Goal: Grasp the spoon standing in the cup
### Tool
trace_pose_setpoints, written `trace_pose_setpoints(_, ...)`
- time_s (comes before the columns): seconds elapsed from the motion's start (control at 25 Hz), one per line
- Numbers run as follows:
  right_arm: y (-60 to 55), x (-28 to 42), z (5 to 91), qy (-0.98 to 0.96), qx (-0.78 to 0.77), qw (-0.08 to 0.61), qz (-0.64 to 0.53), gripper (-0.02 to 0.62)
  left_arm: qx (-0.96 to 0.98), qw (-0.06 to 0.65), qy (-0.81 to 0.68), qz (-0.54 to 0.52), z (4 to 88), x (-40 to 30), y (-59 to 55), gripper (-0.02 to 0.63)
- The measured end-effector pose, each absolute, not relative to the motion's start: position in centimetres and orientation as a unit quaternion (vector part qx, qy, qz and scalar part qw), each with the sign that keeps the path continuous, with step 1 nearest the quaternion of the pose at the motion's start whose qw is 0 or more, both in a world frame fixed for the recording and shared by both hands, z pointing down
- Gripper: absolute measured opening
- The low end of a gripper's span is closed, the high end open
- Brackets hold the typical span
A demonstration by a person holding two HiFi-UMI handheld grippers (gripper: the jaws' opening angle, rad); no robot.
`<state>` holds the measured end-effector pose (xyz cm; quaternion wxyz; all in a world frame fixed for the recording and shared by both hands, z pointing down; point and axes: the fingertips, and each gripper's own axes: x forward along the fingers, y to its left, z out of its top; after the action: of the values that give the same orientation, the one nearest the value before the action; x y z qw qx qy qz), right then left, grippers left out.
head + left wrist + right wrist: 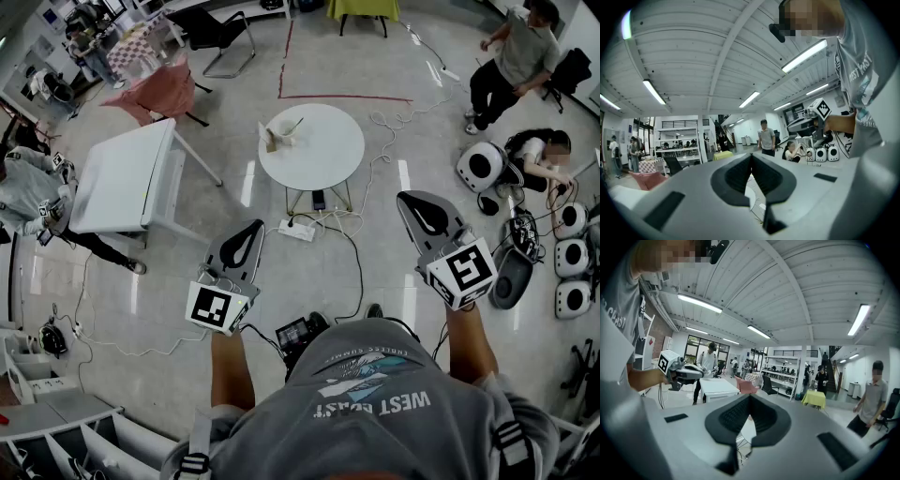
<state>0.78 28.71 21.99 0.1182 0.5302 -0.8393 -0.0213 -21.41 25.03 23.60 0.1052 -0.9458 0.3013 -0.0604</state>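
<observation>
A white cup (282,133) with a spoon (293,124) leaning in it stands near the left edge of a round white table (328,155), well ahead of me in the head view. Both grippers are held up in front of my chest, far short of the table. My left gripper (251,229) has its jaws shut with nothing between them; in its own view the pads meet at the tip of the left gripper (751,156). My right gripper (413,199) is also shut and empty, its tip (749,397) aimed across the room. The cup is hidden behind the jaws in both gripper views.
A power strip (296,229) and cables lie on the floor under the round table. A white rectangular table (122,178) stands to the left, with a pink chair (155,94) behind it. Several white round devices (483,167) and people sit at the right.
</observation>
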Motion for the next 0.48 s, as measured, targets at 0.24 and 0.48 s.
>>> trace_pose_setpoints(0.24,28.7,-0.3,22.1,-0.838,0.531,0.122,-0.025,0.002,-0.948,0.106,0.296,-0.057,23.6,-22.2,24.9,0.006)
trace_pose_setpoints(0.48,28.4,-1.1,22.5,-0.833,0.539,0.120,-0.017,0.002,-0.950,0.104,0.291,-0.055,23.9,-22.9,24.4,0.006)
